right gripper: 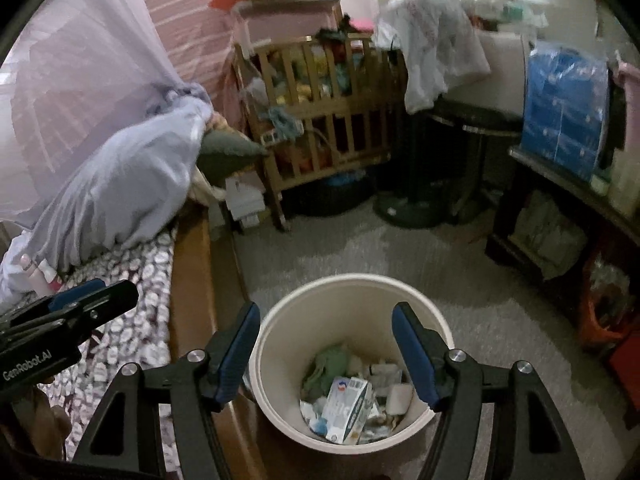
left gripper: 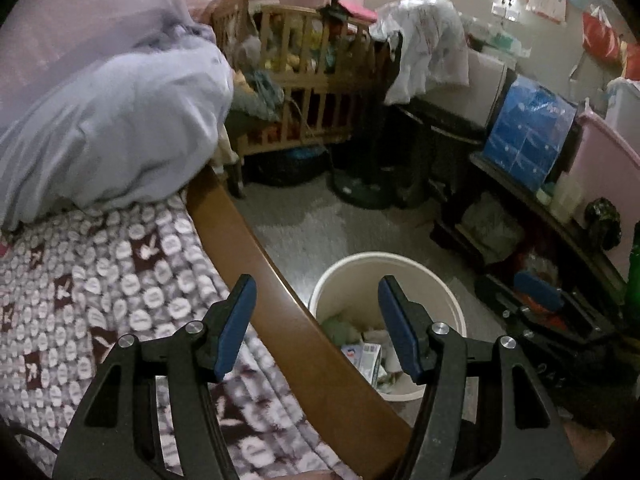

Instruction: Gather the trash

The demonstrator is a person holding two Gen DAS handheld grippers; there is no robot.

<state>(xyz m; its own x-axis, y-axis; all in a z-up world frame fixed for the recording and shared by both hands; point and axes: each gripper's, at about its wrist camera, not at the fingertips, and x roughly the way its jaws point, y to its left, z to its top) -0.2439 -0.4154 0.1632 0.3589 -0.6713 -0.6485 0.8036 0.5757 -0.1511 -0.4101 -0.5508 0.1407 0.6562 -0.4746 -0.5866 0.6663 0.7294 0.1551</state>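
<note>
Right now I am looking down into the cream bin [right gripper: 352,360], which is standing on the grey carpet [right gripper: 420,248] just beside the wooden bed rail [left gripper: 256,240]. Trash is lying at its bottom: a white-and-blue carton [right gripper: 346,410], a green crumpled wad [right gripper: 328,364] and white scraps. My right gripper [right gripper: 326,360] is hanging over the bin, jaws apart and holding nothing. My left gripper [left gripper: 316,324] is hovering over the rail, between the patterned blanket [left gripper: 100,280] and the bin, jaws likewise apart and empty.
</note>
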